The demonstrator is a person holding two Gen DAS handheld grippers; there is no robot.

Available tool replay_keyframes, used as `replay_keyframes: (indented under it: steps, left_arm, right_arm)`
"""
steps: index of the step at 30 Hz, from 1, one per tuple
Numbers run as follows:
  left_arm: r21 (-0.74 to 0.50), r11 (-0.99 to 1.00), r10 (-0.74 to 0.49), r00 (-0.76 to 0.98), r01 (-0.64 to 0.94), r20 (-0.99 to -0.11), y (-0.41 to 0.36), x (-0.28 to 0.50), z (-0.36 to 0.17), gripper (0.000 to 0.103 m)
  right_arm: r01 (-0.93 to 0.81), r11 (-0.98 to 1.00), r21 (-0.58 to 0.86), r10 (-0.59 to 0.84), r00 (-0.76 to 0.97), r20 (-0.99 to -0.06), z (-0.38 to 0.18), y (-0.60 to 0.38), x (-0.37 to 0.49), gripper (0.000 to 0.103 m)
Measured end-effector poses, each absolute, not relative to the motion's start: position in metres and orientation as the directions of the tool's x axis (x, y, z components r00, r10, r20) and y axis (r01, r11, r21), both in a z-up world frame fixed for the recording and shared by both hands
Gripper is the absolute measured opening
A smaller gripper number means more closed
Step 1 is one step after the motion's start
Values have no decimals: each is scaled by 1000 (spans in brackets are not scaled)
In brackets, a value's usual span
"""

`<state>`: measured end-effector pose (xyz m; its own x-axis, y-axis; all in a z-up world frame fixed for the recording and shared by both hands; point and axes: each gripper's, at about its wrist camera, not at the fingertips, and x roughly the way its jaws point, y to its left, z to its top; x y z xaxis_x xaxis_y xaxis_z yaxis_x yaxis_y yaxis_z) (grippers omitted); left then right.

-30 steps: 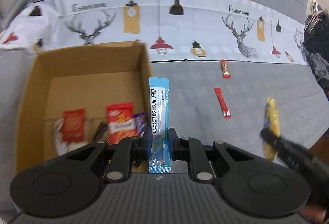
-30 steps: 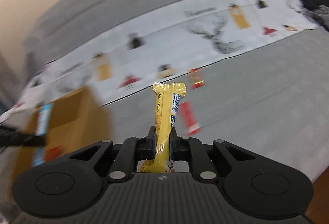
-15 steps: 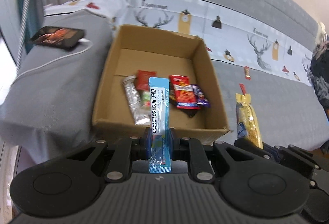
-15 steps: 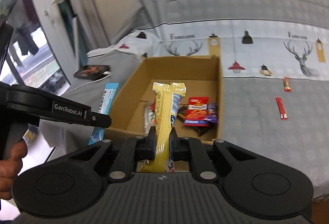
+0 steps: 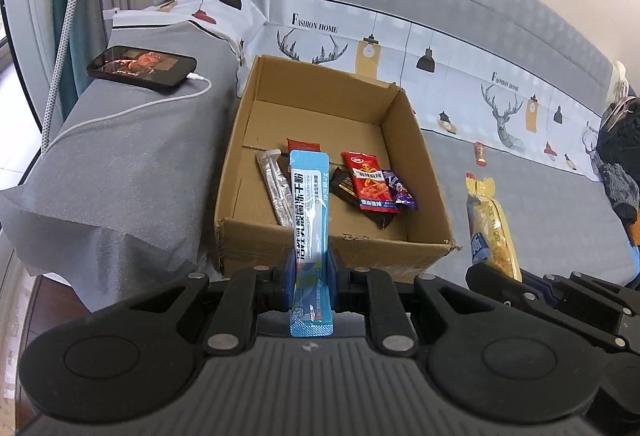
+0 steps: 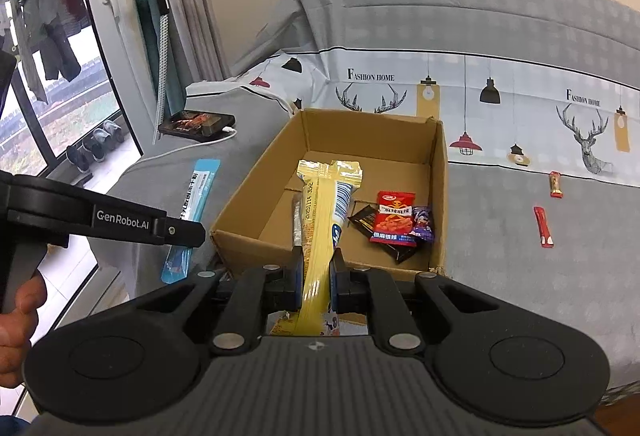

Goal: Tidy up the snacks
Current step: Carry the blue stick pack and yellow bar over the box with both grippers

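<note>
Several snacks already lie in the cardboard box on the sofa; two small red sticks remain on the seat, well apart from it. The left gripper is clenched on a blue sachet, the right gripper on a yellow packet. Both packets stand upright between the jaws, just before the box's near edge, not yet dropped inside.
</note>
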<state>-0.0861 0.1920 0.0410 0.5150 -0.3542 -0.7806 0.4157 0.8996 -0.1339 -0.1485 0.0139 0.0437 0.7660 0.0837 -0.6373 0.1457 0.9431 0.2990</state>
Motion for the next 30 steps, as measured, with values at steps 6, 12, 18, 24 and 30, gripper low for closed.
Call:
replay_keyframes:
  steps: [6, 12, 18, 24, 30]
  left_arm:
    - [-133, 899, -352, 512, 416, -783, 192, -83, 39, 18]
    - [-124, 898, -348, 507, 423, -789, 187, -77, 37, 18]
    - [-115, 895, -350, 519, 432, -779, 177, -60, 41, 18]
    - [-108, 889, -359, 530, 445, -768, 160, -31, 44, 18]
    - [-100, 882, -361, 522, 461, -773, 138, 5, 35, 18]
  right_arm:
    - [144, 945, 293, 84, 758, -646, 41, 14, -145, 13]
    - [157, 941, 299, 84, 749, -657, 35, 9, -140, 13]
    - [184, 936, 299, 60, 755, -653, 32, 0, -123, 13]
    - [210, 928, 307, 46, 755, -655, 25, -18, -98, 13]
    - [227, 924, 308, 36, 750, -660, 12, -34, -62, 13]
